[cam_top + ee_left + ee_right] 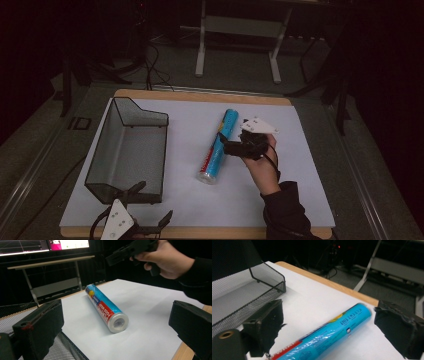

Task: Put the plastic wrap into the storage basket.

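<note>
The roll [218, 147] of plastic food wrap lies flat on the white surface [300, 165], near the middle, just to the right of the black wire basket [131, 150]. It is a long round tube in a shiny blue and red wrapper, with a hollow white core showing at its near end. It is probably light and fairly stiff, because the wrap is wound tight around the tube. The smooth wrapper looks slippery, and a round thing like this can roll away if it is pushed from the side. A good place to take hold looks like the middle of the roll, with one jaw on each long side, so that neither end tips down. The right claw [226, 145] is at the right side of the roll, about halfway along it. In the right gripper view its jaws stand wide apart with the roll between them, and they hold nothing. I cannot tell if a jaw touches the wrapper. The left claw [152, 207] is low at the near edge of the surface, by the near end of the basket. Its jaws are wide apart too, and it holds nothing.
</note>
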`<state>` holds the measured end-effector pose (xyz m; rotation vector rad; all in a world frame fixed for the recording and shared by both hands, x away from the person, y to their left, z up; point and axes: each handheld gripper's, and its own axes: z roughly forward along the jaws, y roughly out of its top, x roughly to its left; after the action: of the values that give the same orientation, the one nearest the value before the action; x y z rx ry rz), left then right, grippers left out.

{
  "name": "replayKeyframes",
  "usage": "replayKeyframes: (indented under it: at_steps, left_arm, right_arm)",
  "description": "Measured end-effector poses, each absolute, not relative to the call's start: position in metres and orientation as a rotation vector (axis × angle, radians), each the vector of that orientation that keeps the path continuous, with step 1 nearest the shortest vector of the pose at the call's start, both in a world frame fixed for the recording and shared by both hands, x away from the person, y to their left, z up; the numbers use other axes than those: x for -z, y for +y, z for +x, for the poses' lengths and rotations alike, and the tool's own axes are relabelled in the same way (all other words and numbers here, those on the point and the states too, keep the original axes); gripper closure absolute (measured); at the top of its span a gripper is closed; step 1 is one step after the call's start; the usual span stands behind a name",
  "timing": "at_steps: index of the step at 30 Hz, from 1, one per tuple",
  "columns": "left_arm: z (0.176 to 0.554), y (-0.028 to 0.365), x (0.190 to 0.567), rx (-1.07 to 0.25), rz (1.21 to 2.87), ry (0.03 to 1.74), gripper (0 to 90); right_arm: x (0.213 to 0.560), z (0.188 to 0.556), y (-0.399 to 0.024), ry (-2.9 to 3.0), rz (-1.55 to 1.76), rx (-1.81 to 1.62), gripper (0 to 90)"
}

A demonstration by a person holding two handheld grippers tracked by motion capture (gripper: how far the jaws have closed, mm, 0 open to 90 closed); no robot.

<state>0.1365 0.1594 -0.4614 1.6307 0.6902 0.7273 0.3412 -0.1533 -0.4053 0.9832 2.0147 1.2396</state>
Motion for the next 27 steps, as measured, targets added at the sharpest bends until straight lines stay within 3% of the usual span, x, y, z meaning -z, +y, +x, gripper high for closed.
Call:
replayKeyframes:
  at_steps: [11,12,27]
  left_arm:
    - [0.137,0.160,0.462,-0.722,1.634,0.687,0.1]
    - [0.137,0.160,0.462,-0.725,1.636,0.686,0.1]
    - [0.137,0.160,0.462,-0.716,1.638,0.679,0.1]
  right_arm:
    - [0.415,0.376,-0.126,2.083,1.193,-1.156,9.3]
    - [0.417,0.378,-0.122,2.088,1.219,-1.127,12.6]
    - [0.435,0.408,-0.104,2.023,1.531,-1.017,8.3]
